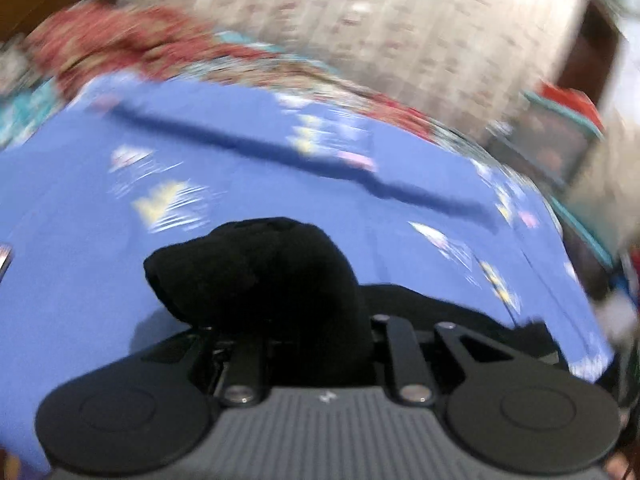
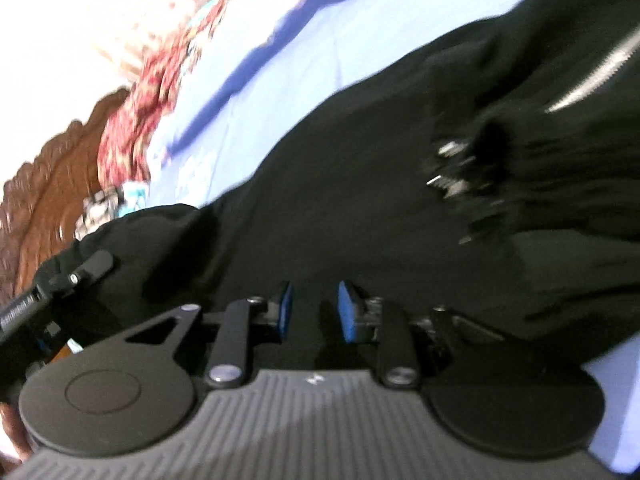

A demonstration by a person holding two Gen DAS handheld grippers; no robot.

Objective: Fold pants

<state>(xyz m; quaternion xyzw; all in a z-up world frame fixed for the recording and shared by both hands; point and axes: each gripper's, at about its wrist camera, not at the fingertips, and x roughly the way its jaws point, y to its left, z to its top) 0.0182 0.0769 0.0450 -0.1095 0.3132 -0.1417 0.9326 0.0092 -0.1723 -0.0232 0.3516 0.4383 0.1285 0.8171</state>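
Note:
The black pants [image 2: 360, 184] lie spread on a blue bedsheet [image 2: 304, 40], with a silver zipper [image 2: 592, 76] showing at the upper right. In the left wrist view a bunch of the pants [image 1: 256, 272] rises over my left gripper [image 1: 280, 320] and hides its fingertips; the jaws are shut on this cloth, lifted above the sheet [image 1: 80, 220]. My right gripper [image 2: 316, 308] hovers low over the pants with a gap between its blue pads [image 2: 348, 312]; no cloth is pinched between them. Part of the left gripper [image 2: 90, 266] shows at the left edge of the right wrist view.
A red patterned blanket [image 1: 120, 44] lies bunched along the far side of the bed. A carved wooden headboard [image 2: 52, 184] stands beyond it. A pale patterned wall [image 1: 380, 20] and a teal-framed object [image 1: 552, 140] are behind the bed. Both views are blurred.

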